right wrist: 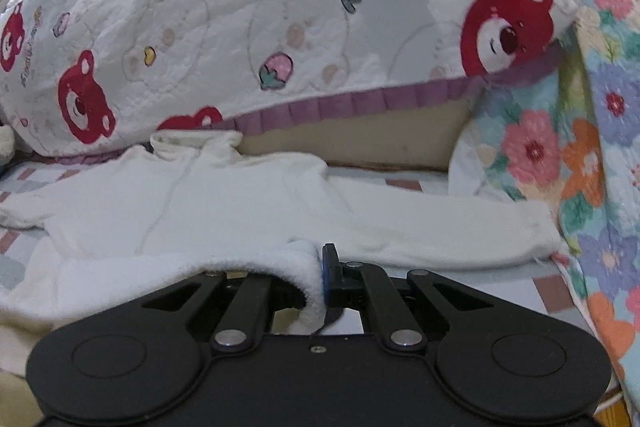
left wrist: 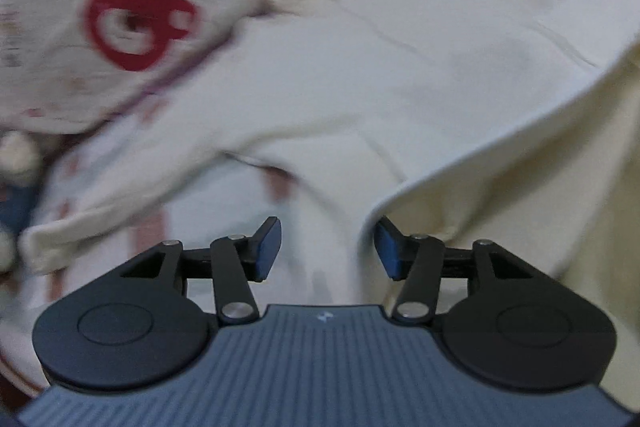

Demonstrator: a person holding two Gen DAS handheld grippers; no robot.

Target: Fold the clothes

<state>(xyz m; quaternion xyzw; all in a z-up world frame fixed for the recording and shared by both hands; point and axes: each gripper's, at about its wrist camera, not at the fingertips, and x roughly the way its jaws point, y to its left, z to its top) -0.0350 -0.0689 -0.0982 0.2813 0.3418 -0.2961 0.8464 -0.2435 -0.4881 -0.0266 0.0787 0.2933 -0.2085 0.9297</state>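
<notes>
A cream long-sleeved sweater (right wrist: 208, 203) lies spread on a checked sheet (right wrist: 536, 287), collar toward the back and one sleeve (right wrist: 440, 227) stretched to the right. My right gripper (right wrist: 320, 275) is shut on the sweater's bottom hem, which drapes over its left finger. In the blurred left wrist view the same sweater (left wrist: 360, 87) fills the middle. My left gripper (left wrist: 328, 247) is open and empty just above the cloth. A raised fold of the sweater (left wrist: 520, 187) hangs beside its right fingertip (left wrist: 390, 251).
A white quilt with red bears and a purple frill (right wrist: 280, 27) is heaped behind the sweater; it also shows in the left wrist view (left wrist: 120, 19). A flowered quilt (right wrist: 580, 147) hangs at the right. A cream plush toy (left wrist: 16, 163) sits at the left edge.
</notes>
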